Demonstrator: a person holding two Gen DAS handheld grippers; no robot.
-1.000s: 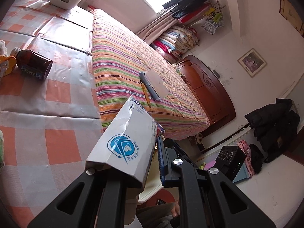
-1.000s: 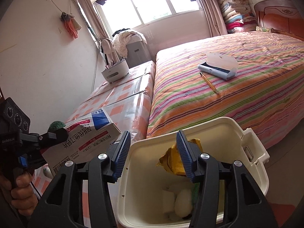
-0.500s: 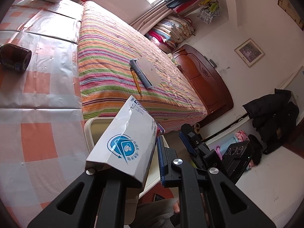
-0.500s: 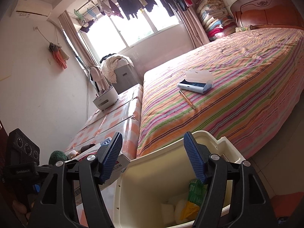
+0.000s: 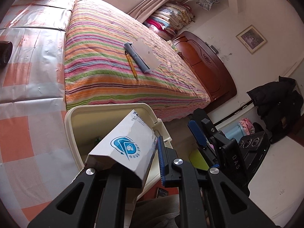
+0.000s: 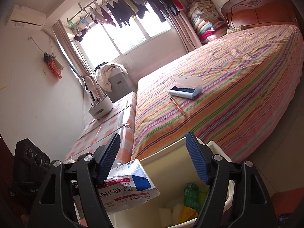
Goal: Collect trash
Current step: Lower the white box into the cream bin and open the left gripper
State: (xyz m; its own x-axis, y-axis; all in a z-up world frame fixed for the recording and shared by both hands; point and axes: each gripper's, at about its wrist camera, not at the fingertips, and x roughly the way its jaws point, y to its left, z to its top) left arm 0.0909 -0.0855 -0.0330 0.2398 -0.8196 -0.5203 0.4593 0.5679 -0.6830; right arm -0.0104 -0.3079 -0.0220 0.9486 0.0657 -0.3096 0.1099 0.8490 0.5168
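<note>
One box [image 5: 129,148], white card, blue round logo on top face, red-and-blue print on side, dented. Clenched in left tool [image 5: 133,163], hanging over open cream bin [image 5: 76,117]. Long axis along the tool's fingers, far end tilted up toward striped bed [image 5: 106,60]. Right tool [image 6: 152,159] spread, jaws just widened, nothing between pads, above bin. Wrappers inside bin. Checkered bench [image 5: 28,72] beside bed; pencil [image 5: 131,64] on bed. Window [image 6: 129,36] with hung laundry behind.
</note>
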